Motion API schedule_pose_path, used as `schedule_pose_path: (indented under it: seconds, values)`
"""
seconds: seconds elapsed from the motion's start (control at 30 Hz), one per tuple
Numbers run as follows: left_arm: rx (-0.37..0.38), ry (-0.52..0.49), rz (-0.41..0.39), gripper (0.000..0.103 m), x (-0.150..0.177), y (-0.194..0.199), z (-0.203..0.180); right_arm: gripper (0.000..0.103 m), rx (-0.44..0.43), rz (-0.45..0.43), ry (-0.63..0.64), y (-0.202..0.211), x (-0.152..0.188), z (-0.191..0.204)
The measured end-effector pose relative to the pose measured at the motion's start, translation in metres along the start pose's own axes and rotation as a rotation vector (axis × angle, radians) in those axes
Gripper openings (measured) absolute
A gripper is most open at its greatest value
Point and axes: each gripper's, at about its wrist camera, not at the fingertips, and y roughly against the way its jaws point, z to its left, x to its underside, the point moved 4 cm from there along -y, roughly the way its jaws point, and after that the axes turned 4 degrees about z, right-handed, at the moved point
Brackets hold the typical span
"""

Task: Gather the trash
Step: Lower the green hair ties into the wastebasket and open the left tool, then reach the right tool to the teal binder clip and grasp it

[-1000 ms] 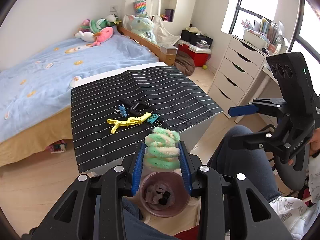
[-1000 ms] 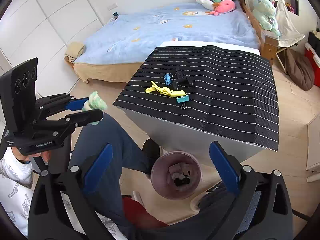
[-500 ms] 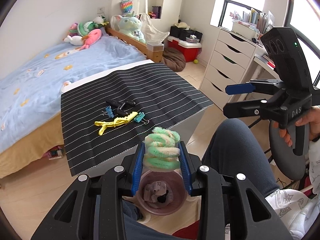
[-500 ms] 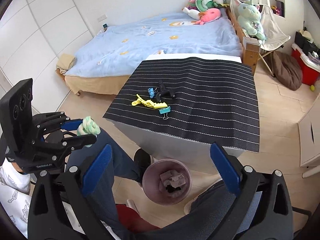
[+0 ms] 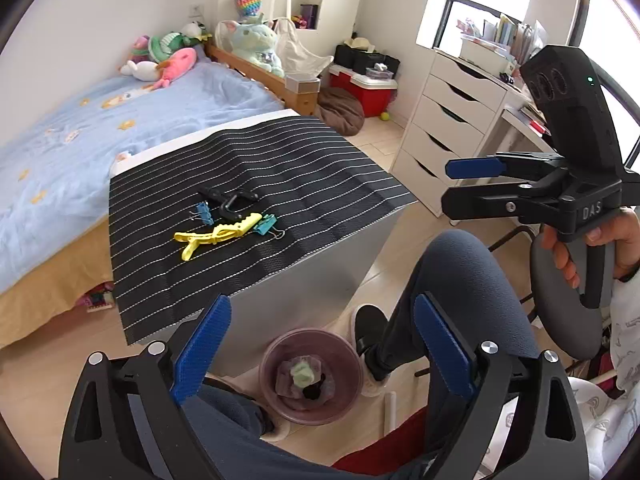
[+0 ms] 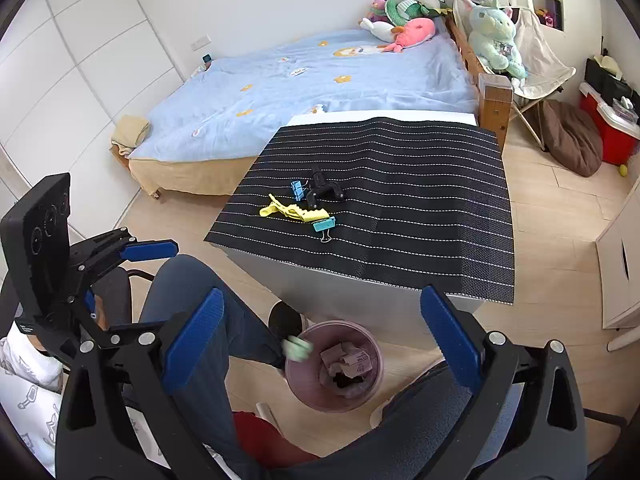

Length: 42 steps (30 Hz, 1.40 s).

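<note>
A pink trash bin (image 5: 348,354) stands on the floor in front of the table, between my legs; it also shows in the right wrist view (image 6: 374,354) with crumpled paper inside. The green fuzzy scrap (image 5: 303,374) is falling into the bin; in the right wrist view it (image 6: 297,347) is blurred at the bin's left rim. My left gripper (image 5: 320,344) is open and empty above the bin, also seen from the right wrist (image 6: 140,276). My right gripper (image 6: 316,334) is open and empty, seen from the left wrist at the right (image 5: 460,186).
The low table with a black striped cloth (image 5: 320,168) carries a yellow clip (image 5: 216,236), a black clip (image 5: 232,202) and two small binder clips (image 5: 206,213). A bed (image 6: 320,80) lies behind. White drawers (image 5: 448,128) stand to the right.
My left gripper has opened and let go of the green fuzzy scrap, which has dropped to the bin. Both grippers have shifted slightly.
</note>
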Motion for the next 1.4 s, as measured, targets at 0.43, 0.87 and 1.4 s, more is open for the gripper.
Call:
schedule_pose_path:
  seconds: [0.43, 0.87, 1.4]
  values:
    - [-0.063, 0.044, -0.033, 0.095, -0.002, 0.003, 0.019, 0.098, 0.022, 0.023, 0.0, -0.01, 0.003, 0.005]
    - [-0.116, 0.111, -0.081, 0.095, -0.009, 0.013, 0.046, 0.098, 0.067, 0.037, 0.062, -0.027, -0.016, 0.015]
    - [-0.156, 0.187, -0.12, 0.095, -0.01, 0.023, 0.082, 0.098, 0.139, 0.148, 0.182, -0.105, -0.07, 0.03]
